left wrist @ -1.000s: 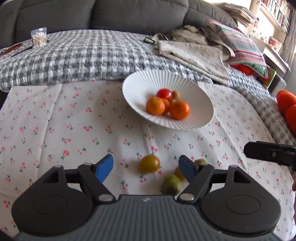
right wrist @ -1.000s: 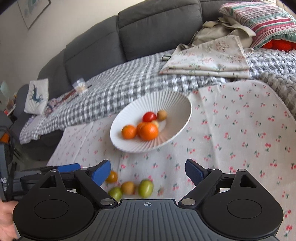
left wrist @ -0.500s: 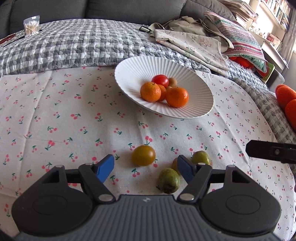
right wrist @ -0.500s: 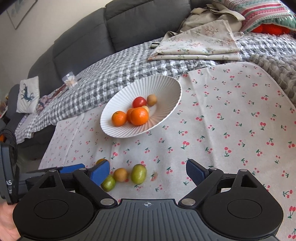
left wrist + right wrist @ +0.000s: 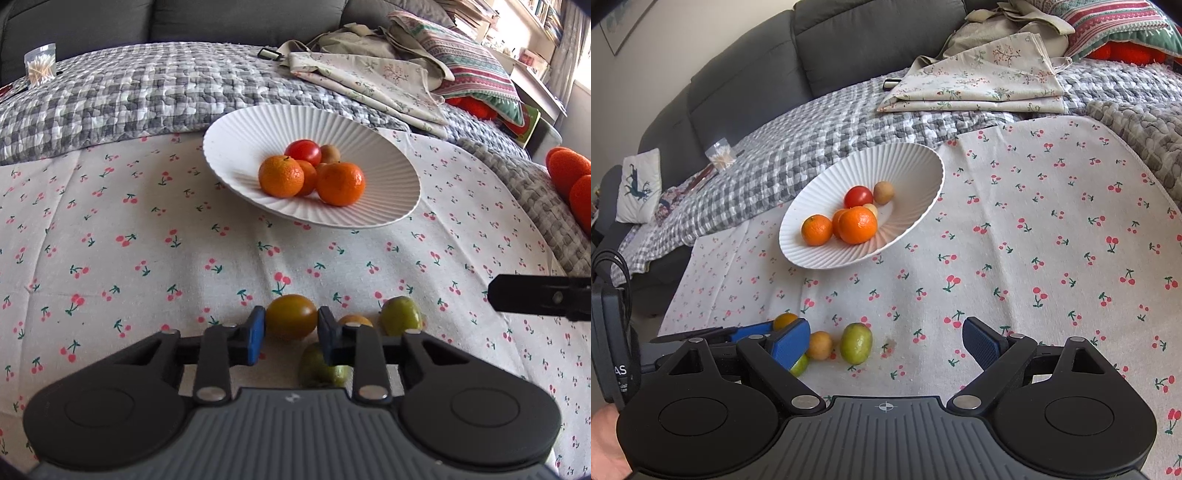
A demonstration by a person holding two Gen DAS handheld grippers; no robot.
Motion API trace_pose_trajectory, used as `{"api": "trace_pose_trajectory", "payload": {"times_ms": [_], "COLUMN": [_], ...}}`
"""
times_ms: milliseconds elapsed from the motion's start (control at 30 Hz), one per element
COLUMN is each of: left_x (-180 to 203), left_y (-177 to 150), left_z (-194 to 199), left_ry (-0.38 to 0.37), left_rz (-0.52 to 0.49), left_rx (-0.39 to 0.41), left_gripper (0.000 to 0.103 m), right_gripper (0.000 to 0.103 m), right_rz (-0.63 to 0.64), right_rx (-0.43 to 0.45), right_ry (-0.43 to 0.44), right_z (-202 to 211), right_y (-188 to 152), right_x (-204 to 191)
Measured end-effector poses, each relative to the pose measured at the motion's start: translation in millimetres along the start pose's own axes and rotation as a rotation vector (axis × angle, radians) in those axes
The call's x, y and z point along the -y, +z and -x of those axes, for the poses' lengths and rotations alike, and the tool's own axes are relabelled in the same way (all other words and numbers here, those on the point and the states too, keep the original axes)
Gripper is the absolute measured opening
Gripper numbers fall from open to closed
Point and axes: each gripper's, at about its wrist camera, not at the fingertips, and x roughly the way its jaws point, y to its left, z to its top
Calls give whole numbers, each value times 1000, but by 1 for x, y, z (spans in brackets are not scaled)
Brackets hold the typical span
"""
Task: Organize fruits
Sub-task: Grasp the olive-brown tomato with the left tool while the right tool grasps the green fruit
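Note:
A white ribbed bowl point(image 5: 236, 147) on the cherry-print cloth holds mandarins point(image 5: 280, 176), a red tomato point(image 5: 303, 152) and a small brown fruit. My left gripper point(image 5: 291, 330) is shut on an orange-green tomato point(image 5: 291, 320) that rests on the cloth. Beside it lie a green fruit point(image 5: 400, 315), a small orange fruit point(image 5: 354, 319) and another green fruit point(image 5: 321, 369) half hidden under my fingers. My right gripper point(image 5: 884, 341) is open and empty above the cloth, just right of the loose fruits point(image 5: 856, 343); the bowl point(image 5: 916, 162) lies beyond.
A grey checked quilt point(image 5: 129, 85) lies behind the cloth, with folded floral fabric point(image 5: 373, 77) and a striped cushion point(image 5: 476, 62) at the back right. A clear pack of sticks point(image 5: 40, 68) sits far left. Orange objects point(image 5: 569, 166) are at the right edge.
My left gripper moved forward and down and closed its jaws on the orange-green tomato. My right gripper drifted closer to the cloth and stayed open.

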Motion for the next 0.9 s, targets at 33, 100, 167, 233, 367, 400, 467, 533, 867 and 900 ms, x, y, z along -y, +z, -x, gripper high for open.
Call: {"api": "trace_pose_trajectory", "payload": {"times_ms": [33, 100, 167, 233, 367, 400, 467, 533, 867, 900], "left_x": [0, 0, -1, -3, -7, -7, -9, -11, -20, -20], "left_y": [0, 0, 1, 2, 3, 4, 4, 5, 10, 11], "left_z": [0, 0, 2, 4, 10, 11, 15, 19, 27, 28], "left_ry": [1, 1, 4, 4, 16, 17, 16, 16, 27, 26], "left_rz": [-3, -3, 5, 14, 31, 37, 49, 60, 99, 101], "left_rx": [0, -1, -6, -5, -1, 0, 5, 13, 33, 35], "left_gripper": [28, 28, 28, 28, 28, 28, 28, 28, 28, 28], "right_gripper": [91, 91, 91, 91, 91, 91, 89, 88, 61, 58], "right_rz": [2, 5, 7, 10, 19, 24, 36, 42, 88, 91], "right_rx": [-1, -5, -9, -13, -21, -25, -31, -32, -59, -63], "right_ry": [1, -1, -2, -3, -7, -6, -3, 4, 46, 42], "right_z": [-1, -2, -4, -6, -10, -11, -13, -14, -28, -31], "right_y": [0, 0, -1, -1, -3, -4, -5, -6, -13, -13], "right_x": [0, 0, 0, 1, 0, 0, -3, -4, -14, -16]}}
